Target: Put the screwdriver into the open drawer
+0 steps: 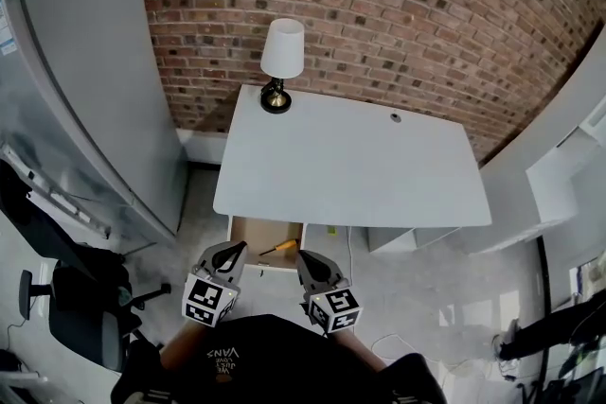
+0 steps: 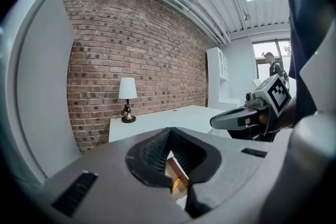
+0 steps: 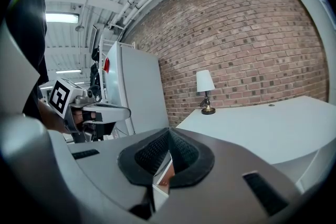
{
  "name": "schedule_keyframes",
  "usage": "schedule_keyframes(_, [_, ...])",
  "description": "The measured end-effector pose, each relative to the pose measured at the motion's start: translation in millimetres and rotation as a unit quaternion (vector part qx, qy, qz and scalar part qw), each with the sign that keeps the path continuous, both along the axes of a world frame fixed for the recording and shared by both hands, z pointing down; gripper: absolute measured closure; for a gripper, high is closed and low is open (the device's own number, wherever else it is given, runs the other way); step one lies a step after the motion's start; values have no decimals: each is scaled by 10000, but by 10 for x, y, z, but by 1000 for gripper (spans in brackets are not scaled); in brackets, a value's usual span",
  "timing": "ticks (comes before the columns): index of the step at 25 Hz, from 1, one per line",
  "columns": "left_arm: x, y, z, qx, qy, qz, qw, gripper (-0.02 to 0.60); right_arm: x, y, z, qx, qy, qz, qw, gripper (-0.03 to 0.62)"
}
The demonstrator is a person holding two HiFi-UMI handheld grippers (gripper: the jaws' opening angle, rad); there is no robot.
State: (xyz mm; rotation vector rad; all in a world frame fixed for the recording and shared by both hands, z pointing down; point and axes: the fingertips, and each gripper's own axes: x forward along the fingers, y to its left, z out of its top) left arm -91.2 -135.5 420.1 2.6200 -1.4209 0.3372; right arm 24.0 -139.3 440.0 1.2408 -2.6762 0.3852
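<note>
Screwdriver: a yellow-handled screwdriver with a dark shaft (image 1: 280, 247) lies flat inside the open drawer, towards its right side; neither tool touches it.
Drawer: a shallow wooden drawer with a bare brown floor (image 1: 250, 236) is pulled out from under the front left of the table. The screwdriver is the only thing I can make out in it.
Left tool: the left tool (image 1: 239, 248) hovers above the drawer's left front corner, its pads pressed together on nothing. The orange handle shows past them, down in the drawer.
Right tool: the right tool (image 1: 304, 257) hangs just right of the drawer's front, its pads likewise together and empty.
Table: a white rectangular table (image 1: 350, 167) stands against a red brick wall. It carries only a small lamp with a white shade and brass base (image 1: 280, 61) at its back left corner.
Progress: judged from how things lie, the placing looks done.
Risk: a tool dipping into the drawer could knock the screwdriver, or bump the drawer and send it rolling. Pushing the drawer shut crookedly could jam it.
</note>
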Motion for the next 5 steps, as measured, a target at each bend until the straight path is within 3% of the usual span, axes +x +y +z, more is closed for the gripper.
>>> schedule_keyframes(5, [17, -4, 32, -29, 70, 26, 10000, 574, 18, -10, 40, -26, -6, 48, 10000, 599])
